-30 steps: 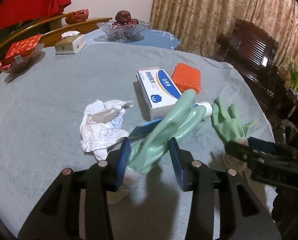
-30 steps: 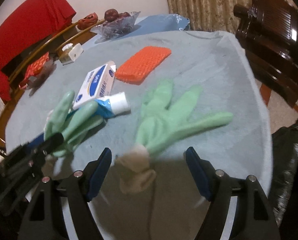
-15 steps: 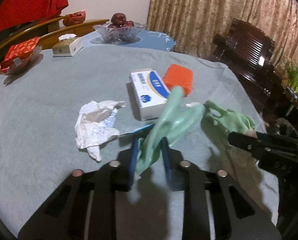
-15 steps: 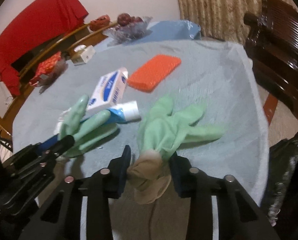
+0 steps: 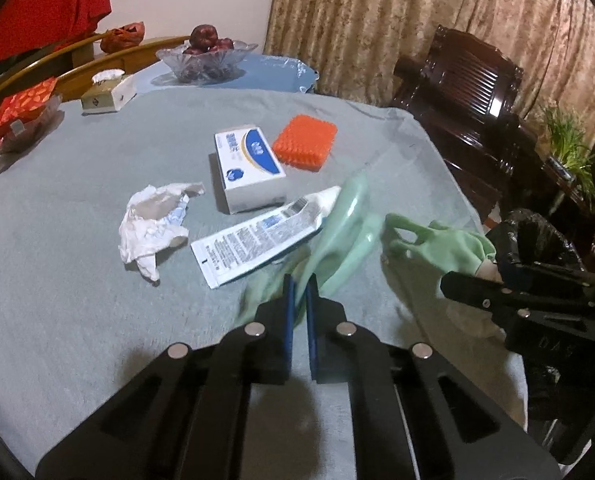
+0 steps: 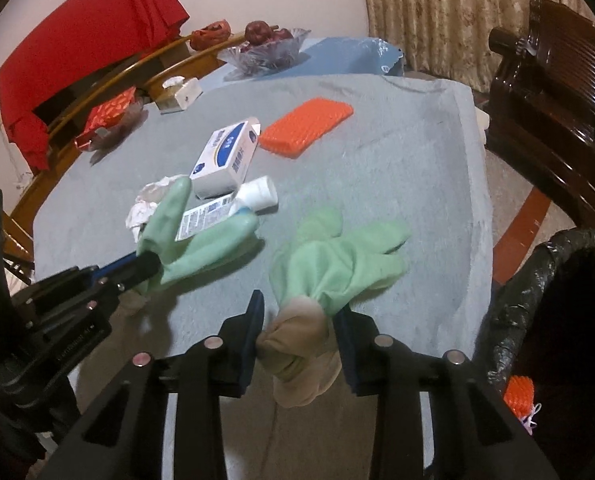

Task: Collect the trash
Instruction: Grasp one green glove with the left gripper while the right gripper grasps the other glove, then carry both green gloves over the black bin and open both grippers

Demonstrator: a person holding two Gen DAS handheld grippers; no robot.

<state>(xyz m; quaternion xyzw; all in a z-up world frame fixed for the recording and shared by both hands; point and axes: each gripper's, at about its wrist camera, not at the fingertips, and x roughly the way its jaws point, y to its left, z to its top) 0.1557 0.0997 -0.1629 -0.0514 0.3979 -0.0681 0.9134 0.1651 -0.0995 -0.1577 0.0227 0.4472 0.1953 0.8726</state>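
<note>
Right now I have a green rubber glove in each gripper, both pinched near the cuff so the fingers trail forward and nothing drags behind. My left gripper [image 5: 299, 292] is clamped nearly flat on the left glove [image 5: 345, 236], whose fingers rise over the table and cross the nozzle end of the toothpaste tube [image 5: 257, 240]; I hold it low on the wrist because that is the thinnest part and the jaws can bite it fully. My right gripper [image 6: 299, 340] is clenched on the bunched tan cuff of the right glove [image 6: 337, 264], jaws further apart since the folded lining is bulky there; the green hand part droops onto the grey tablecloth [image 6: 417, 168]. The bin with its black liner [image 6: 557, 280] stands just off the table edge on my right, mouth open, which I take as the destination, and an orange thing already lies inside it. Left on the cloth are the crumpled tissue [image 5: 153, 224], the tube, the white and blue box [image 5: 249, 172] and the orange scrubber pad [image 5: 305, 146], set close together near the middle. My judgement: both gloves should swing right, the right one first, lifted enough that the limp fingers clear the rim.
</note>
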